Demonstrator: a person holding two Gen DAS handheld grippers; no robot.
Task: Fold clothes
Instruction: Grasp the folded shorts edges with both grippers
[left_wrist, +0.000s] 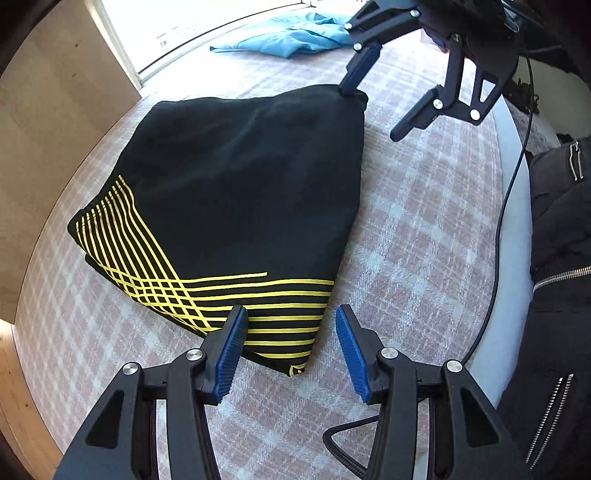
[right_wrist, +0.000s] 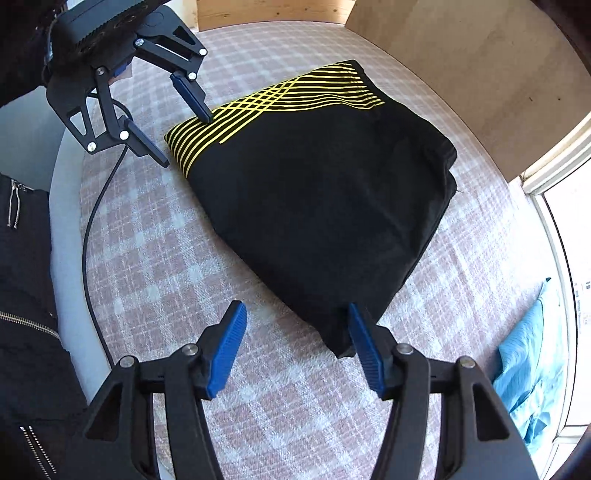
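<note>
A folded black garment with yellow stripes (left_wrist: 236, 206) lies on the pink plaid bed cover (left_wrist: 424, 229); it also shows in the right wrist view (right_wrist: 325, 192). My left gripper (left_wrist: 291, 321) is open over its striped near corner, and is seen from the right wrist view (right_wrist: 188, 142). My right gripper (right_wrist: 295, 317) is open at the plain black corner, one fingertip touching the cloth; it shows in the left wrist view (left_wrist: 369, 110). Neither holds anything.
A light blue garment (left_wrist: 291, 37) lies farther along the bed, also in the right wrist view (right_wrist: 528, 365). A wooden board (left_wrist: 55, 122) borders the bed. A black cable (left_wrist: 506, 229) runs along the bed's edge beside my black jacket (left_wrist: 554, 280).
</note>
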